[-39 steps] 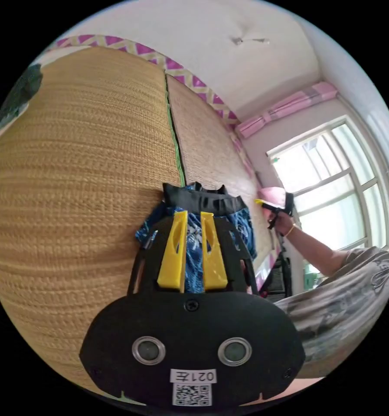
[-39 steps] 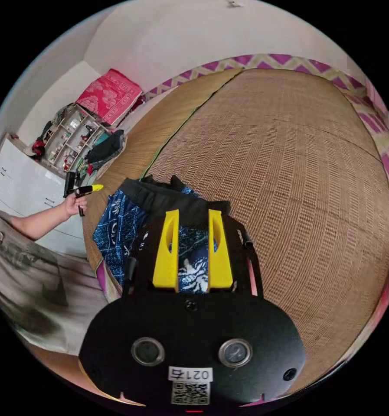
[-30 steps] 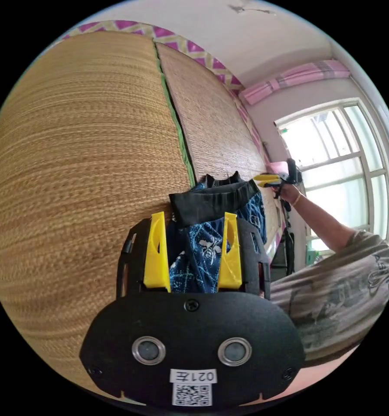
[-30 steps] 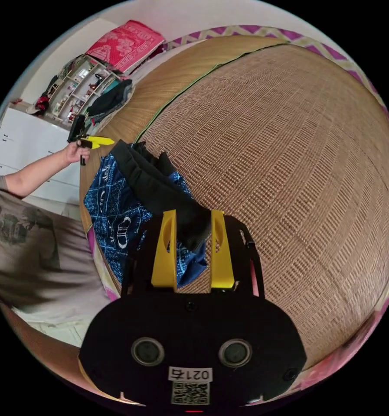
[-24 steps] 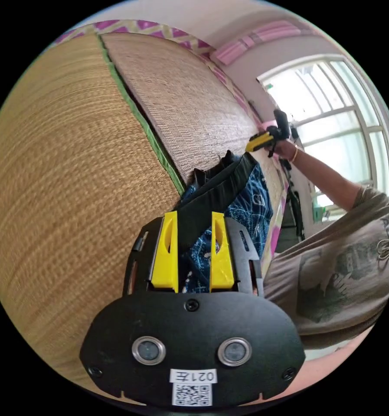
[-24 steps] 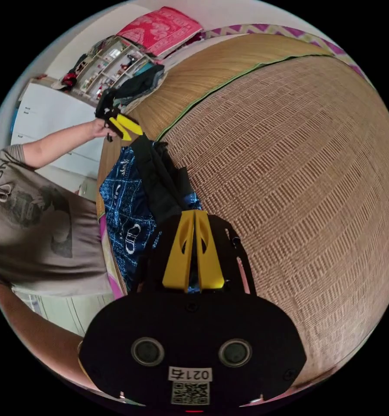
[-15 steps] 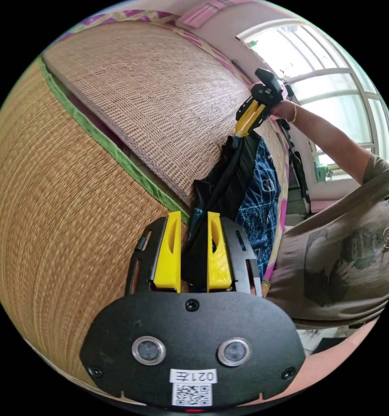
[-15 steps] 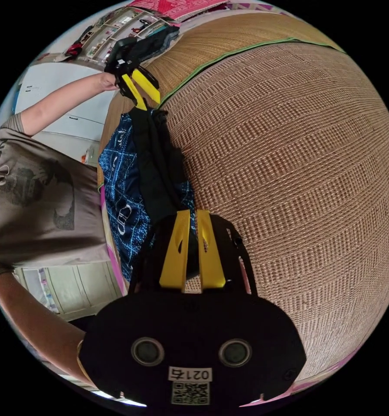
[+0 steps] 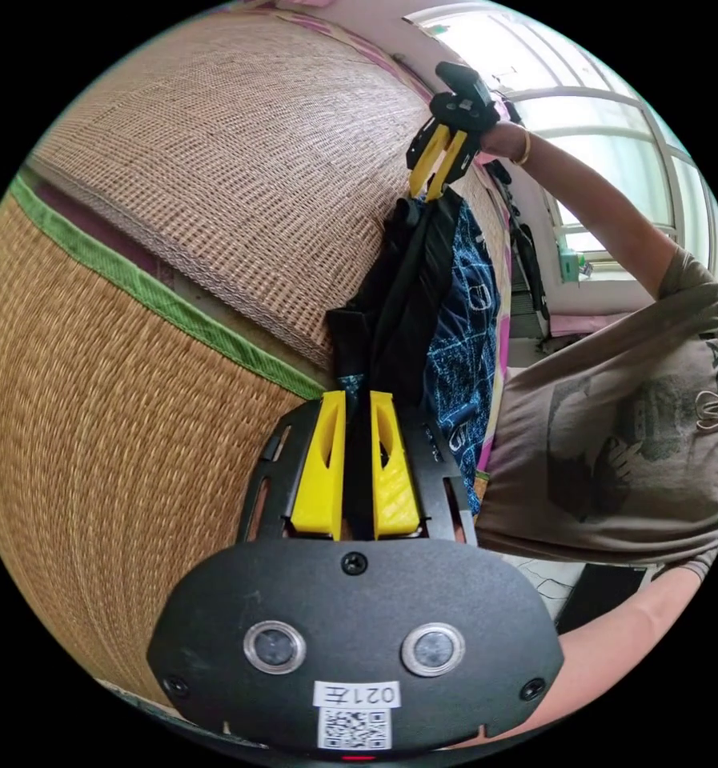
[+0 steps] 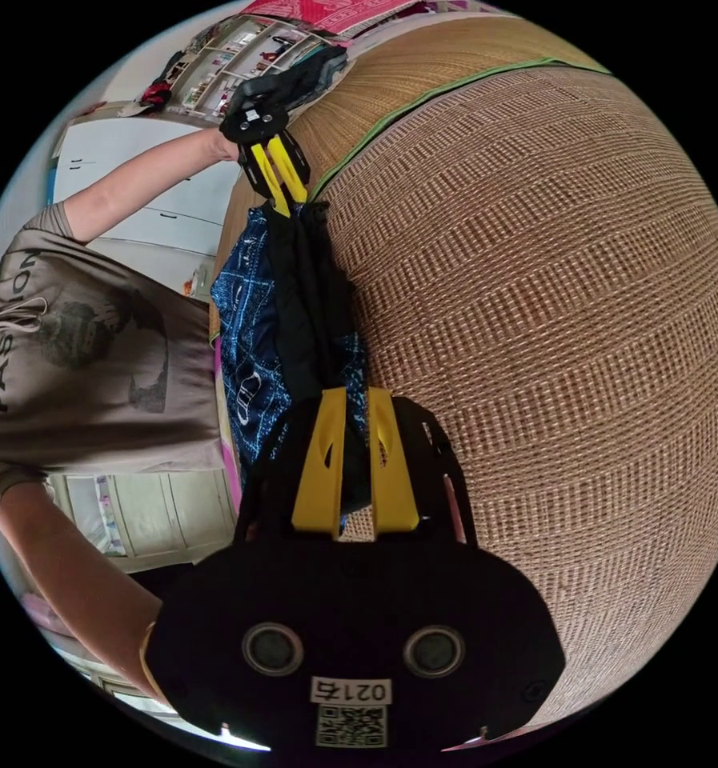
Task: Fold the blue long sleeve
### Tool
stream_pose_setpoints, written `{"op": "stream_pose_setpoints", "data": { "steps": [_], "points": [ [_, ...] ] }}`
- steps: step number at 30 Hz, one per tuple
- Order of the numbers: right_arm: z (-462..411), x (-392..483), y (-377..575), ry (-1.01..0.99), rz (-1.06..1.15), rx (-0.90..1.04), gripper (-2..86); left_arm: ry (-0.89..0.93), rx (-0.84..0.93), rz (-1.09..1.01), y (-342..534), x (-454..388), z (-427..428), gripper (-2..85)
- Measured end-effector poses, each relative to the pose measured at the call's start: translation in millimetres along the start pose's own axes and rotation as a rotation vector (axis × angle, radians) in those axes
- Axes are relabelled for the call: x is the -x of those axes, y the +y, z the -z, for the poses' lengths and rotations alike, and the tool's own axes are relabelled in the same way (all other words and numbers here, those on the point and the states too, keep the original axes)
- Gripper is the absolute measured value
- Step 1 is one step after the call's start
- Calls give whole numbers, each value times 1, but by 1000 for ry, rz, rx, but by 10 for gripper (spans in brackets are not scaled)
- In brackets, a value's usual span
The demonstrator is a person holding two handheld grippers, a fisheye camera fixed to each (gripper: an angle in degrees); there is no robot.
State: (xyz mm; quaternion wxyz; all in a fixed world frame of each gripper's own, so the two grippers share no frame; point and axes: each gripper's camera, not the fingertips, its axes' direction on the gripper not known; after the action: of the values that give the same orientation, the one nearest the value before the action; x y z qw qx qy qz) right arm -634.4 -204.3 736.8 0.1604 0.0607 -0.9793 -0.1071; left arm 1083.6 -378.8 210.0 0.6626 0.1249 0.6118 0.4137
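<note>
The blue long sleeve (image 9: 455,320) hangs stretched between the left hand-held gripper (image 9: 357,472) and the right hand-held gripper (image 10: 350,472), each clamped on its black edge, its long axis running gripper to gripper above the woven mat (image 10: 551,304).

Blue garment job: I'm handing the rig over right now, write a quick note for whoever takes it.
Left tongs: shut on the garment's black band at one end.
Right tongs: shut on the same band at the other end.
Position: the band is stretched between the two tongs, with the blue patterned cloth hanging beside it at the edge of the woven mat. The person's torso is close on the other side.
Done: both ends gripped, garment held up.
Left: no fold is visible yet. Probably lay it flat on the mat first, then fold.
</note>
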Motion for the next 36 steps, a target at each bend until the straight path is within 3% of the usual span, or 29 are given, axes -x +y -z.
{"op": "stream_pose_setpoints", "data": {
  "steps": [12, 23, 28, 32, 36],
  "points": [
    [27, 12, 8, 9, -20, 30, -7, -45, 27, 2, -8, -24, 23, -9],
    [104, -14, 3, 290, -189, -40, -8, -232, -34, 101, -46, 5, 105, -9],
    [148, -18, -4, 529, -305, -148, -3, -409, -234, 265, -46, 28, 157, -8],
    [153, -16, 17, 533, -311, -205, 46, -605, -369, 325, -14, 25, 169, 4],
    [145, -27, 61, 462, -343, -193, 85, -467, -414, 261, 36, 36, 164, 62]
  ]
}}
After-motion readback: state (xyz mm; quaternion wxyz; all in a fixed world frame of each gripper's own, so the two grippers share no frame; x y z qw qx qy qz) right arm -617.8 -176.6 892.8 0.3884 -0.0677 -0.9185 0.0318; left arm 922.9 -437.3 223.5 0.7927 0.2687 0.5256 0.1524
